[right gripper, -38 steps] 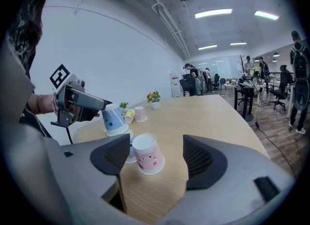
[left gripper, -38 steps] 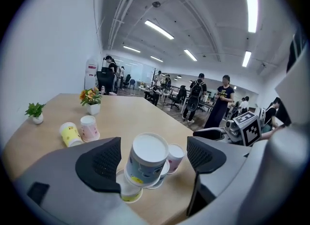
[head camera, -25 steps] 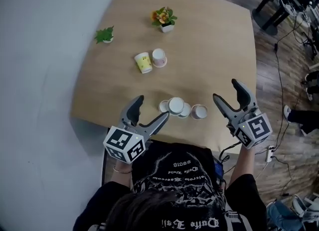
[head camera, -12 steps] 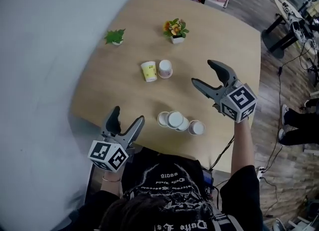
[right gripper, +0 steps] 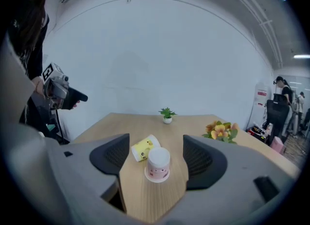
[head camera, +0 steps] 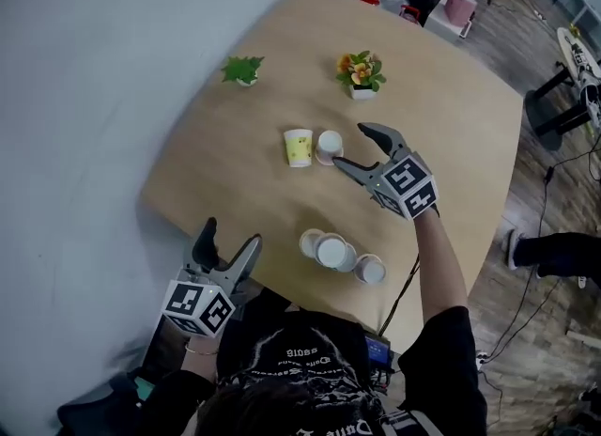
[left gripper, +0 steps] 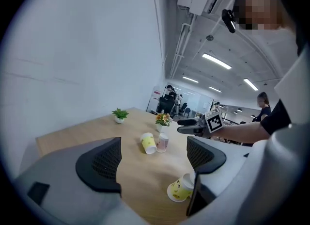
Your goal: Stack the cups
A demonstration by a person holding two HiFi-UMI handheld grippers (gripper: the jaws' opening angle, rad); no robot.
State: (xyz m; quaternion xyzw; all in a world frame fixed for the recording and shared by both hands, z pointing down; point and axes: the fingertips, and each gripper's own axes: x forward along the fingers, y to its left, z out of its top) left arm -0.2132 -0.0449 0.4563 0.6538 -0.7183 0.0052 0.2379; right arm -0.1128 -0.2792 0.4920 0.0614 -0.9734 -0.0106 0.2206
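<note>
Head view looks steeply down on a light brown wooden desk (head camera: 441, 124) with rounded corners, standing beside a pale grey wall. The right gripper (head camera: 349, 145), grey with a square-marker cube behind it, hangs over the middle of the desk. Its fingers (right gripper: 109, 157) stand wide apart and clamp nothing. The left gripper (head camera: 232, 232), of the same make, is held off the desk's near left corner, well apart from every cup. Its fingers (left gripper: 99, 163) are also apart, with only bare desk showing between them.

A cluster of cups (head camera: 331, 252), paper ones packed against each other, sits close to the desk's near edge. The left gripper view shows one of these lying on its side, yellow with a white bottom.

An upside-down pale pink cup (head camera: 329, 146) of paper rests on its rim at the middle of the desk, just in front of the right gripper's fingertips. In the right gripper view the pink cup stands in the gap between the fingers, touched by neither. Just beside it, on the side away from the right gripper, a printed yellow cup (head camera: 298, 147) of paper lies on its side.

Towards the far edge stand a small white flower pot (head camera: 360, 72) with orange and yellow blooms and, well apart from it, a smaller green plant (head camera: 243, 70) in a white pot.
</note>
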